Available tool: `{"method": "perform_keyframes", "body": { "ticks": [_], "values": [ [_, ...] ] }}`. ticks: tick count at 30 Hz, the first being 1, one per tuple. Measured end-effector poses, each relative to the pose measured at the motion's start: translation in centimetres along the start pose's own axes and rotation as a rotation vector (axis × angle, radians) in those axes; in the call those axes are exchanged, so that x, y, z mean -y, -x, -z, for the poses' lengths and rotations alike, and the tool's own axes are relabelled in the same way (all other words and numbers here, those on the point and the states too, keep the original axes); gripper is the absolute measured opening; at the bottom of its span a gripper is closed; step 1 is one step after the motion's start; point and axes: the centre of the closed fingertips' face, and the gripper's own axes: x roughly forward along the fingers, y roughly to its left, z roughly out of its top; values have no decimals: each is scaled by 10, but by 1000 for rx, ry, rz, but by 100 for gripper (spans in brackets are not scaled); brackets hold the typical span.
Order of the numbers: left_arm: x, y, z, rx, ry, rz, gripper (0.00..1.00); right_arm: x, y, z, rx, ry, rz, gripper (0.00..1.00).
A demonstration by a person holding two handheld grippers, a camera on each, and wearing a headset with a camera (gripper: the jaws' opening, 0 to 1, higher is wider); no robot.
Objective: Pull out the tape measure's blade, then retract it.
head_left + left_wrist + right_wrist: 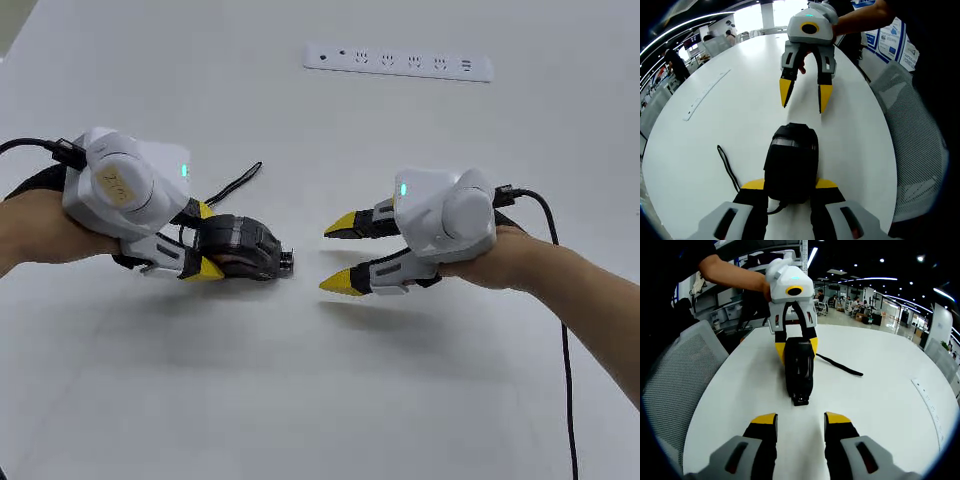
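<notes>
**Left:** the left tongs (pixel 207 240) pinch the black tape measure (pixel 240 247) across its case, low at the white surface (pixel 300 390). This grip presumably anchors the body while the blade is drawn. The wrist strap (pixel 236 184) trails behind.

**Centre:** the blade hook (pixel 287 262) faces right, and the blade is not yet extended.

**Right:** the right tongs (pixel 333 258), spread and empty, sit near the hook but apart from it. They appear lined up to seize it. A power strip (pixel 398 61) lies well apart, beyond both.
</notes>
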Motion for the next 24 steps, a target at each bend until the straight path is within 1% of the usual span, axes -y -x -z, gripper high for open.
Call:
{"method": "perform_keyframes", "body": {
  "ticks": [3,11,13,16,19,24],
  "values": [
    [0,0,0,-3,-7,2,29,0,-4,-1,0,5,-5,35],
    [1,-1,0,-5,-5,7,29,-2,-17,-4,-3,11,-23,32],
    [2,-1,0,-4,3,8,29,-1,-20,-5,-3,10,-21,29],
    [1,-1,-1,1,10,12,29,-1,-25,-7,-1,8,-24,28],
    [1,-1,-1,-2,8,13,29,-2,-30,-8,-1,10,-31,25],
    [1,-1,-1,-3,8,12,29,0,-37,-7,-10,16,-26,21]
  ]
}}
